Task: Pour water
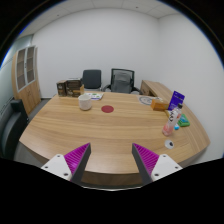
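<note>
With our fingers (110, 160) spread and holding nothing, the bottle (176, 101) stands well ahead on the worktop (100, 135) beside small cups (171, 127), so we risk toppling them on a crowded approach.

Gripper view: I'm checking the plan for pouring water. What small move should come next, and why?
Probably move the gripper forward over the table toward the items near its far end, around the white cup. The fingers stand open with nothing between them, and everything that could hold water lies well beyond them. Which item holds water, I cannot tell.
</note>
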